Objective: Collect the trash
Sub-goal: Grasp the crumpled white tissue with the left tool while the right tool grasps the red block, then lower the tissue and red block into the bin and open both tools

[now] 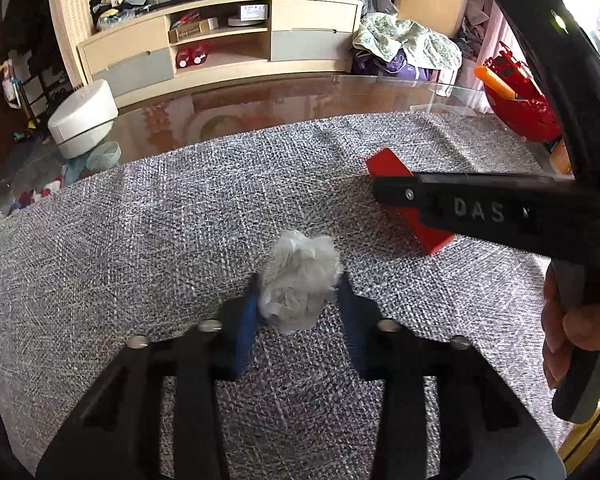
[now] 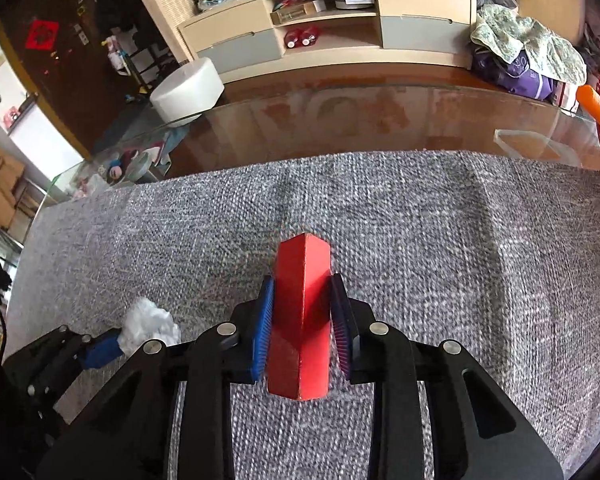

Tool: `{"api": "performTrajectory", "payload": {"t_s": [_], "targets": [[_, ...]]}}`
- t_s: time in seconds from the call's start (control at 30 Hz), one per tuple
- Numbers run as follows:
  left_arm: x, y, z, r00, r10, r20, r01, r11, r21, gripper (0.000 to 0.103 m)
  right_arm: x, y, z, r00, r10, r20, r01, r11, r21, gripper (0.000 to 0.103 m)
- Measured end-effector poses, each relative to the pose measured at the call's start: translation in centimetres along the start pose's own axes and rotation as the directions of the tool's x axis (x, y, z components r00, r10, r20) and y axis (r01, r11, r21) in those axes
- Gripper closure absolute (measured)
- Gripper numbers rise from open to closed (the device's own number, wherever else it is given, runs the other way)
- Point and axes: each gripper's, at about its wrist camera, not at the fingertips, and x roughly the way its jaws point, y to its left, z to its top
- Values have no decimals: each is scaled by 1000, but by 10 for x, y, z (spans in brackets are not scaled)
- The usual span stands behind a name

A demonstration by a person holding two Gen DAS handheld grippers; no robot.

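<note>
A crumpled white paper wad (image 1: pixel 296 276) sits on the grey woven cloth (image 1: pixel 140 240), and my left gripper (image 1: pixel 300 284) is shut on it, blue pads pressing both sides. The right wrist view shows the same wad (image 2: pixel 152 326) at lower left, with a blue left fingertip (image 2: pixel 104 348) against it. My right gripper (image 2: pixel 302 280) is shut on a red rectangular box (image 2: pixel 304 320), which lies lengthwise between the pads. In the left wrist view the red box (image 1: pixel 412 216) is at the right under a black right-gripper finger (image 1: pixel 460 200), with a person's hand (image 1: pixel 572 332) on the handle.
The cloth covers the near part of a glass table (image 1: pixel 260 112). A red decorated object with an orange piece (image 1: pixel 516 100) stands at the table's far right. Beyond are a white round stool (image 1: pixel 84 116), a beige cabinet (image 1: pixel 220 40) and piled fabrics (image 1: pixel 404 40).
</note>
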Motion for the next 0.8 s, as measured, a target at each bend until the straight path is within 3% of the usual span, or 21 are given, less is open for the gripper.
{"api": "performTrajectory", "payload": {"t_s": [0.13,0.37,0.8], "targets": [[-10,-1,-6,1000,0,-4,0,1000,9,80,-10,2,-16,1000,-2,-14,2,1000,-8,74],[-43,-8,-36,1000,-7,-7,8,1000,22,81,-40,1,-55,999,14,-29,-13,1000,11,74],[-171,-32,-108,997,-3,82,3,1000,-7,81,-161,35,-133,998,19,65,-14,998,-66,74]]}}
